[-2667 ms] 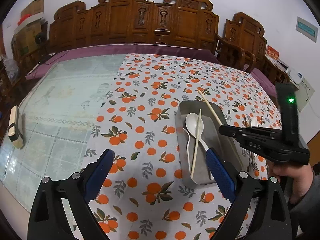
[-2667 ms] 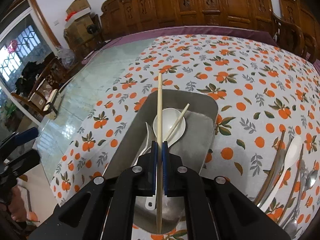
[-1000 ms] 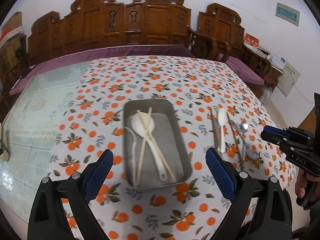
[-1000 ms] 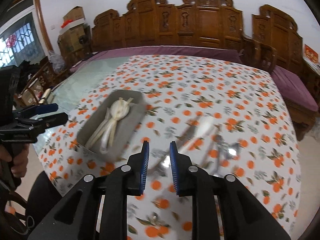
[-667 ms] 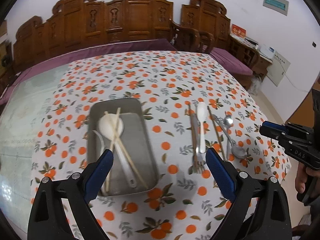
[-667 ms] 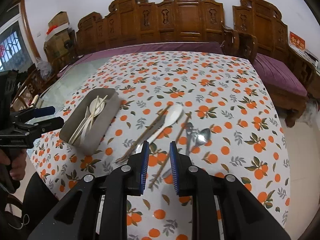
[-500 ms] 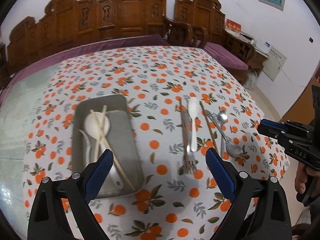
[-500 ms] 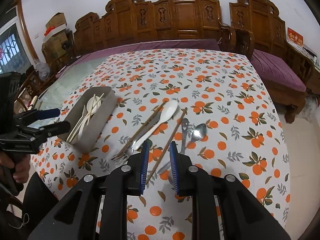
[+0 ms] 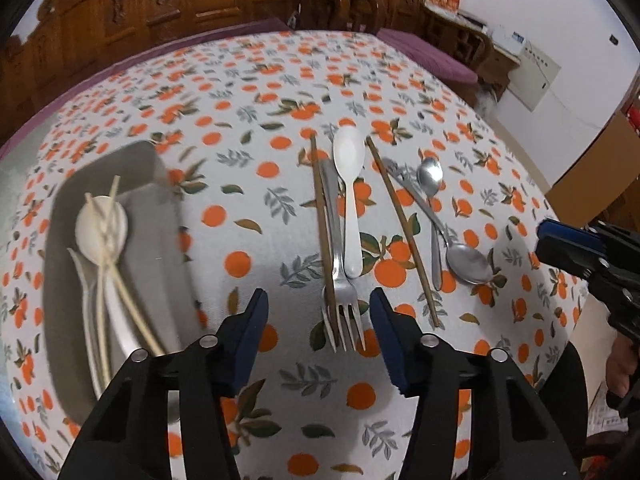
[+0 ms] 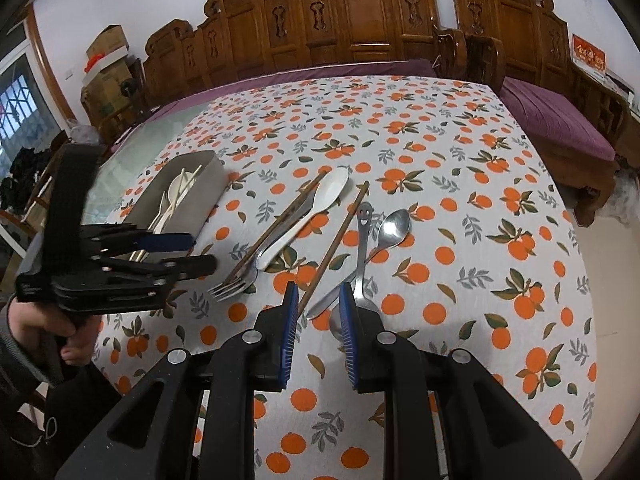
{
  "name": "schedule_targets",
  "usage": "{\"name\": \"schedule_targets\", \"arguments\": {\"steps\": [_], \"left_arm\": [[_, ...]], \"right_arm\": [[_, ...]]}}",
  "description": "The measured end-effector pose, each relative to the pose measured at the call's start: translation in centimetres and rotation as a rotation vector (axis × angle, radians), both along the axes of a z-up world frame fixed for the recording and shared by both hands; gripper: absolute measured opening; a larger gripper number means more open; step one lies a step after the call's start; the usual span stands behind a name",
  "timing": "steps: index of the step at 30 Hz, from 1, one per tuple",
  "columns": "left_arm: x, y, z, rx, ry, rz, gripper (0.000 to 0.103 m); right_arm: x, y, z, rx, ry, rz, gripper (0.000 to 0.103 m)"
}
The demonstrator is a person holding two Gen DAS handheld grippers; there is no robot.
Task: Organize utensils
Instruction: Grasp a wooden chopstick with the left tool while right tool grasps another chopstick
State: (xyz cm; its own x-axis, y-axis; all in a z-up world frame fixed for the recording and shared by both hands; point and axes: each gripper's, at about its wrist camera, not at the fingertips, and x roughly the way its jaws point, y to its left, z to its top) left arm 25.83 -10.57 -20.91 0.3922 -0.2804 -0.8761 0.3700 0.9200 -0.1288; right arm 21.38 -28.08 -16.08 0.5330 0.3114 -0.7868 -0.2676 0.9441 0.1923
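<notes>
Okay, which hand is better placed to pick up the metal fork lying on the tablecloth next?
Left, probably. The left gripper, jaws just narrowing, is lined up with the fork tines, nothing between its pads. The right gripper is open over the dark chopstick and spoon handles, off to the fork's side.

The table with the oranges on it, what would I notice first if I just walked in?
First, the white cloth covered in printed oranges. Then the loose cutlery in its middle: a fork, a white spoon, brown chopsticks and metal spoons. To their left, a grey metal tray holds pale chopsticks and a white spoon, and the left tool hovers open above the fork.
</notes>
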Motion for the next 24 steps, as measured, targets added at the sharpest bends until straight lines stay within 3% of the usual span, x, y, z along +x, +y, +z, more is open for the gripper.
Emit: {"name": "schedule_targets", "arguments": {"steps": [10, 17, 20, 24], "left_arm": [[2.4, -1.3, -3.1, 0.029, 0.077, 0.007, 0.020], [3.1, -1.3, -3.5, -0.006, 0.095, 0.015, 0.016], [3.6, -1.4, -3.5, -0.043, 0.112, 0.017, 0.005], [3.5, -1.6, -3.3, -0.050, 0.110, 0.020, 0.005]], "right_arm": [[-0.1, -0.2, -0.7, 0.018, 0.013, 0.006, 0.023], [-0.1, -0.4, -0.9, 0.019, 0.018, 0.002, 0.023], [-0.1, -0.5, -0.9, 0.018, 0.019, 0.002, 0.023], [-0.1, -0.3, -1.0, 0.018, 0.022, 0.005, 0.023]]}}
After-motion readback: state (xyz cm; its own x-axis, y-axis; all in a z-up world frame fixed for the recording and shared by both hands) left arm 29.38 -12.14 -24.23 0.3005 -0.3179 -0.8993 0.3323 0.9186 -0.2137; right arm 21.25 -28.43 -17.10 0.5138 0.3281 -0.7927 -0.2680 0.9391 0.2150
